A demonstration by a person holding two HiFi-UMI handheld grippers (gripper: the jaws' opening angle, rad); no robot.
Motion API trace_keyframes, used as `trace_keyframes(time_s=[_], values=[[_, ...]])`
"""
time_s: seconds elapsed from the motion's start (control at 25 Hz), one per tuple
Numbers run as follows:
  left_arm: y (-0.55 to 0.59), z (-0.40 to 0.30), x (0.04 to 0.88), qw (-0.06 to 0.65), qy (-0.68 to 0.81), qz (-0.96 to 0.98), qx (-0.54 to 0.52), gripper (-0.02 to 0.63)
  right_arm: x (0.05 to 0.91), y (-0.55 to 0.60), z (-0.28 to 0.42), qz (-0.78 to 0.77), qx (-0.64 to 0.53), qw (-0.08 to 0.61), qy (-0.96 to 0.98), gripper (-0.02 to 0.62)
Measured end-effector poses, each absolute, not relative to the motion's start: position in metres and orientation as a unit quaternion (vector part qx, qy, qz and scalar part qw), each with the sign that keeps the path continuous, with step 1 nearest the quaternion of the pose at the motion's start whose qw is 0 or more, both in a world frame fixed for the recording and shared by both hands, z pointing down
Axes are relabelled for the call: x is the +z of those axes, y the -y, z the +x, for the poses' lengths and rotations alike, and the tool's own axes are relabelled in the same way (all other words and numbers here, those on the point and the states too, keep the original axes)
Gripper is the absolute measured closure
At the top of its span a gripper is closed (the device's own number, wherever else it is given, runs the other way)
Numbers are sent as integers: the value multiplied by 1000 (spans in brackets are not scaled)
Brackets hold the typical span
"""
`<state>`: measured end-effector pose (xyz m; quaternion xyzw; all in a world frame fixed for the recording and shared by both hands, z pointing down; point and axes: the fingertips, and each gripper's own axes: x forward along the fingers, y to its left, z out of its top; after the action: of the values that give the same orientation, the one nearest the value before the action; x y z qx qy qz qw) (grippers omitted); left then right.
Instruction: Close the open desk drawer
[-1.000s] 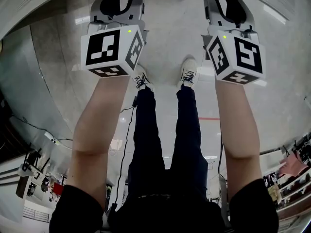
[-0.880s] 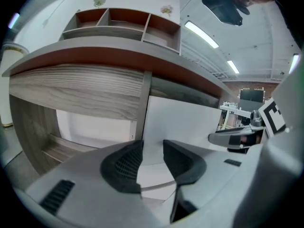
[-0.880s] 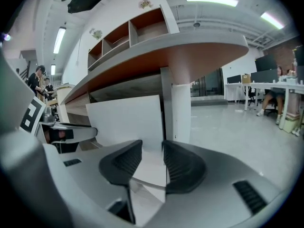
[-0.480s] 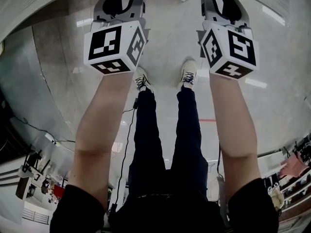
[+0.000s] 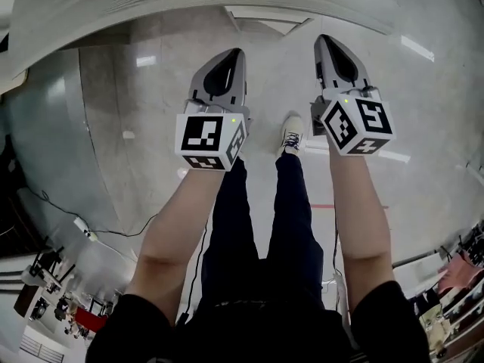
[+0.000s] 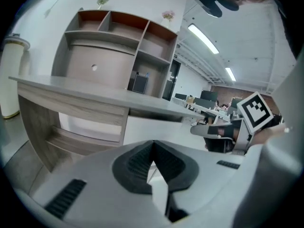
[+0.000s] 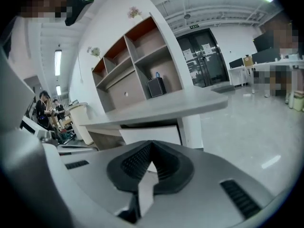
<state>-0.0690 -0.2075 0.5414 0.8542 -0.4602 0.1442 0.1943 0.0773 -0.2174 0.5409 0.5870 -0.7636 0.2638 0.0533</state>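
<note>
Drawer [image 7: 151,133]: white flat front, no handle visible, tucked under grey counter [image 7: 161,106] edge, dark gap above it, looks pulled out a bit. Sits ahead of left tool [image 6: 153,148] and right tool [image 7: 152,148], well apart, untouched. Likely rigid panel on slides, light, smooth. Push, don't grip: contact mid-front, square on, else may skew. Both tools: jaws just closed, pads together, nothing between.
</note>
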Motion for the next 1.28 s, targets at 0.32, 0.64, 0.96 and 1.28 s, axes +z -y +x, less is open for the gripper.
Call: trace_keyframes(time_s=[0.32,0.64,0.96,1.28], values=[[152,-65,440,187,430,878,94,595,446,167,29,524,245,38,815,578],[88,-55,347,163,349,920,78,595,362,100,-13,454,237,41,858,578],[64,-67,314,186,285,937,78,595,292,69,-23,412,244,-11,878,578],[52,-73,282,154,241,955,82,595,258,37,-36,383,206,-4,900,578]])
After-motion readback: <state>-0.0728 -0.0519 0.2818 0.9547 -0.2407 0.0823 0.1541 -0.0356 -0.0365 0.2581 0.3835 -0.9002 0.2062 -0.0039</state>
